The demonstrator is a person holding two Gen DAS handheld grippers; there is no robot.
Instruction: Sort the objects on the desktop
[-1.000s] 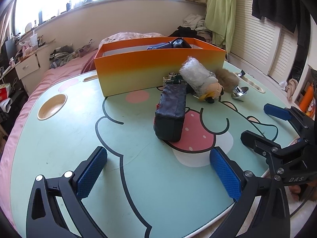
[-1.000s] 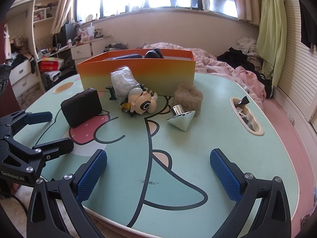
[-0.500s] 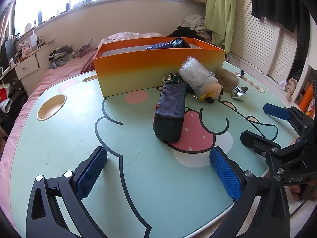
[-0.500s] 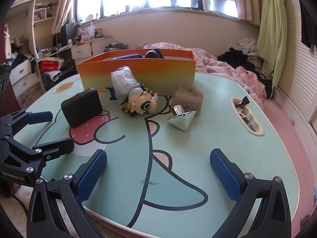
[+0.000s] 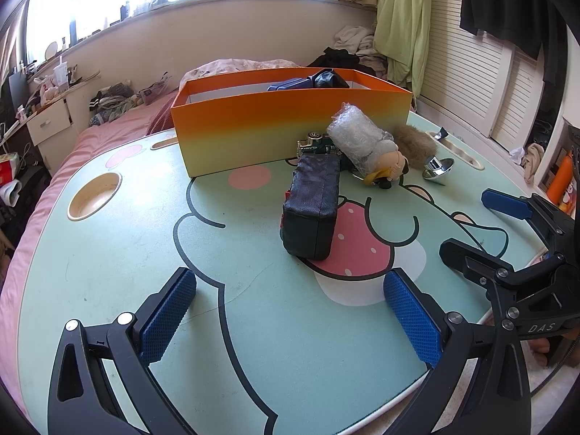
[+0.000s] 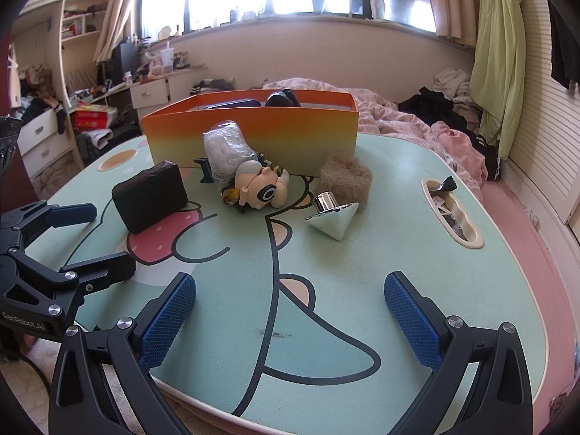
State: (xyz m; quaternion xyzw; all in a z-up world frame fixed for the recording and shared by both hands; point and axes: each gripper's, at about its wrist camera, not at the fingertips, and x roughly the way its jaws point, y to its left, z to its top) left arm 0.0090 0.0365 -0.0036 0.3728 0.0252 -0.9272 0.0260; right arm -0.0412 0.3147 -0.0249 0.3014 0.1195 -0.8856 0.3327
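Note:
An orange box point(image 5: 290, 130) point(image 6: 250, 134) stands at the back of the mint cartoon table point(image 5: 127, 253) point(image 6: 362, 272), with dark items inside. In front of it lie a dark pouch point(image 5: 313, 204) point(image 6: 150, 195), a bubble-wrapped bundle point(image 5: 357, 137) point(image 6: 226, 150), a doll point(image 6: 261, 190) point(image 5: 386, 168), a furry brown ball point(image 6: 346, 177) point(image 5: 415, 143), a silver cone point(image 6: 333, 217) point(image 5: 438, 168) and a green toy car point(image 5: 313, 143). My left gripper point(image 5: 290, 308) is open, short of the pouch. My right gripper point(image 6: 290, 311) is open over bare table, well short of the cone.
A round cup recess point(image 5: 94, 197) is sunk in the table's left side. A long recess point(image 6: 451, 214) on the right holds wrappers. A pink bed point(image 6: 417, 123) surrounds the table. The other gripper shows at each view's side edge.
Both views have barely shifted. The objects look marginally nearer, and both grippers stay open.

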